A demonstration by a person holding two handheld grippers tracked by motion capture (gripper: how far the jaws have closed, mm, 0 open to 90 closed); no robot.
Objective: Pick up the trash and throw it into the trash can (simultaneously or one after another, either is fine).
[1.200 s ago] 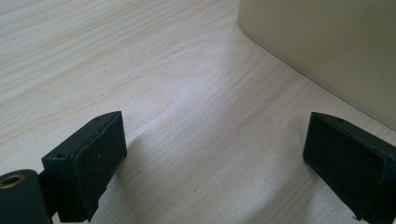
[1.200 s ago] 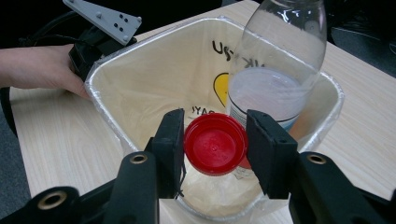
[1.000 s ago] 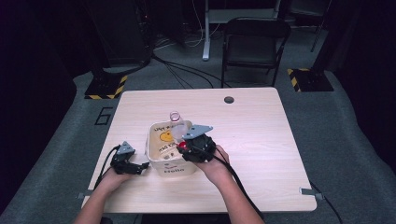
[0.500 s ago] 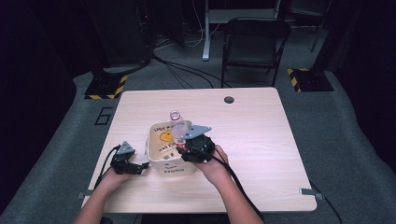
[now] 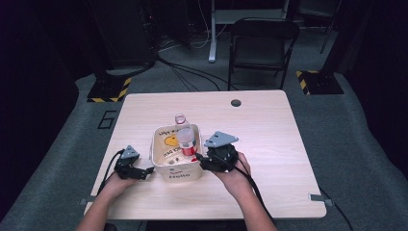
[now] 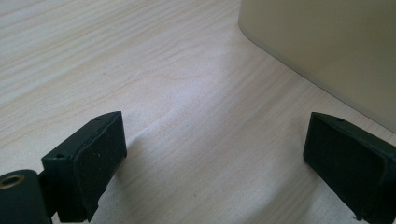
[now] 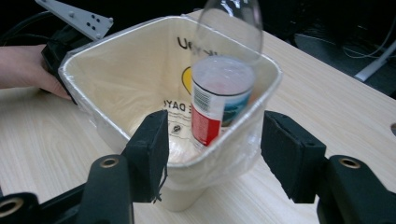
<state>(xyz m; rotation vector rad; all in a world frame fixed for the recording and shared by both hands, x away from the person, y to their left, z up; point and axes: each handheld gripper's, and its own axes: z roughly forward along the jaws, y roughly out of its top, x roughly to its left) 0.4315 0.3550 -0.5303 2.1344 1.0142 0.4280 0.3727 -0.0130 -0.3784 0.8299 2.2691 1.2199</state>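
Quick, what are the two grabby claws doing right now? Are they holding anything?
Left gripper: open, holding nothing, beside the bin.
Right gripper: open, jaws have just been opening, holding nothing; the bottle stands in the bin.

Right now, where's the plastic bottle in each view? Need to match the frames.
High view: the plastic bottle leans in the cream bin at table centre, neck pointing away from the person.
Left gripper view: bottle not in it; the bin wall is at upper right.
Right gripper view: bottle upper centre, inside the bin, beyond the right tool, whose jaws have just been opening.
Shared landmark: the cream bin.
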